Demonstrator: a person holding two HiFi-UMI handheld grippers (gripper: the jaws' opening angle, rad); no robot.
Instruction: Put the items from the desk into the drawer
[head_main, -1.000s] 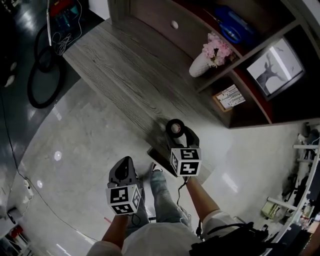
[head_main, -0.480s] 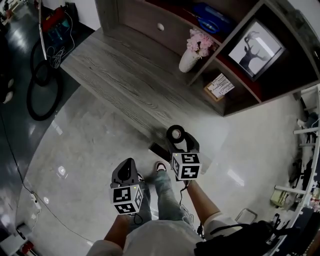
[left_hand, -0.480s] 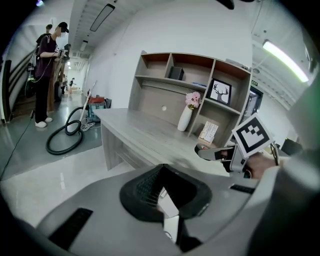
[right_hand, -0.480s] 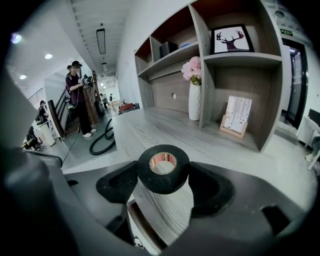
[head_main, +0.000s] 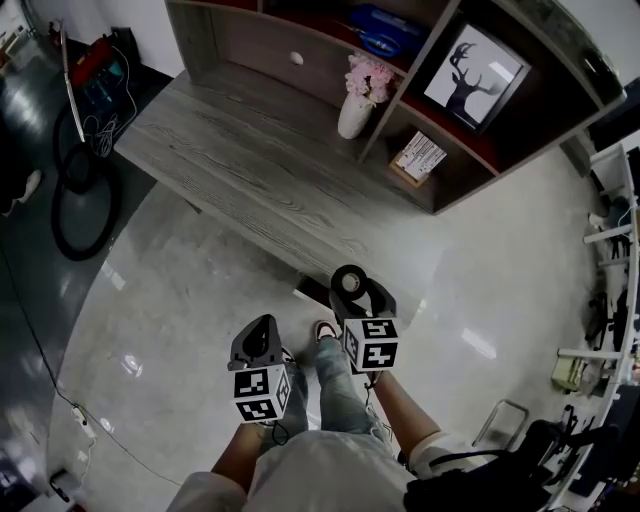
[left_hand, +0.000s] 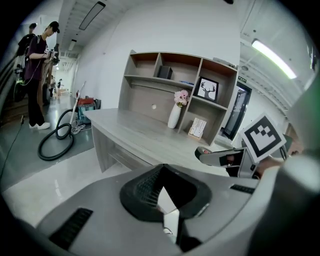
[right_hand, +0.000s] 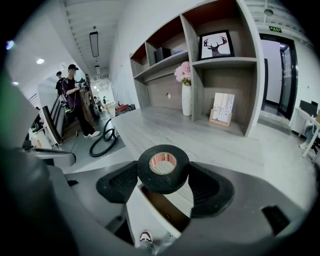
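Holding the tape roll (right_hand: 172, 183) clamped in the right gripper (right_hand: 163, 180) over the open drawer (right_hand: 163, 209), nearer it than the left gripper (left_hand: 162, 197) (pinched together, empty).

Ahead of me: a grey wood-grain shelf unit (head_main: 410, 80) with open compartments. A white ceramic vase holding pink flowers (head_main: 353, 116) stands upright at the foot of its central divider. A black-framed picture of a deer silhouette (head_main: 473, 78) occupies the compartment right of the vase; a small printed booklet (head_main: 418, 157) leans in the compartment below it. A blue object (head_main: 377, 30), type not identifiable, lies on the upper shelf. On my left, a coiled black hose (head_main: 56, 215) lies on the dark floor area, near a red item (head_main: 85, 62). Glossy white floor (head_main: 180, 320) beneath me. A person in dark clothing (left_hand: 37, 65) stands well beyond the hose. A white wire rack (head_main: 612, 290) stands at my far right
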